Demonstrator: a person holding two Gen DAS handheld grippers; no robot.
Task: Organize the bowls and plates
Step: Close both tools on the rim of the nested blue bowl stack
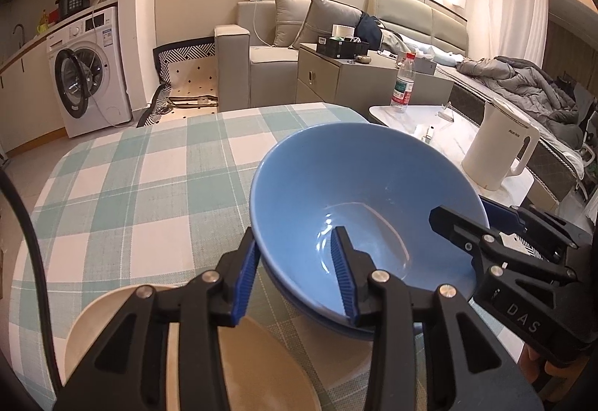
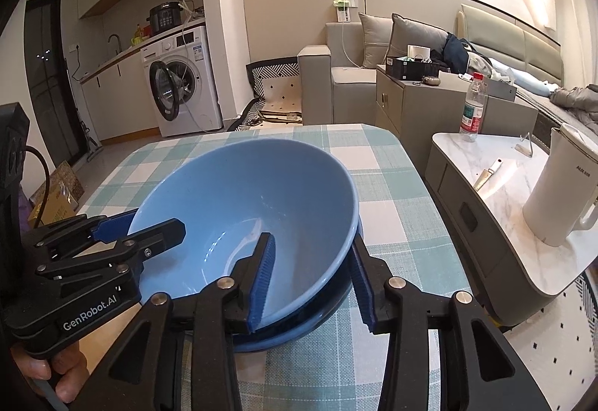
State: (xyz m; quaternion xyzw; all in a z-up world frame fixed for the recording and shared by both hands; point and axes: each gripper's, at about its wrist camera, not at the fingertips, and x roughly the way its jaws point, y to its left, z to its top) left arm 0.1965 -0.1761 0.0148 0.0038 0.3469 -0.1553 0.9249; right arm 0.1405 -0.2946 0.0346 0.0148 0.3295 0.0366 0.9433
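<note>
A light blue bowl (image 1: pixel 358 186) (image 2: pixel 239 194) sits nested in a darker blue bowl (image 2: pixel 299 330) on the checked tablecloth (image 1: pixel 142 186). My left gripper (image 1: pixel 295 276) straddles the bowl's left rim, one finger inside and one outside, with a gap to the rim, so it is open. My right gripper (image 2: pixel 314 280) straddles the right rim the same way, also open. Each gripper shows in the other's view: the right gripper (image 1: pixel 486 235), the left gripper (image 2: pixel 123 231). A beige plate (image 1: pixel 187 347) lies under my left gripper.
A side table (image 2: pixel 486 186) with a white kettle (image 1: pixel 501 145) and a water bottle (image 1: pixel 403 82) stands right of the table. A sofa, cabinet and washing machine (image 1: pixel 86 74) are beyond the far edge.
</note>
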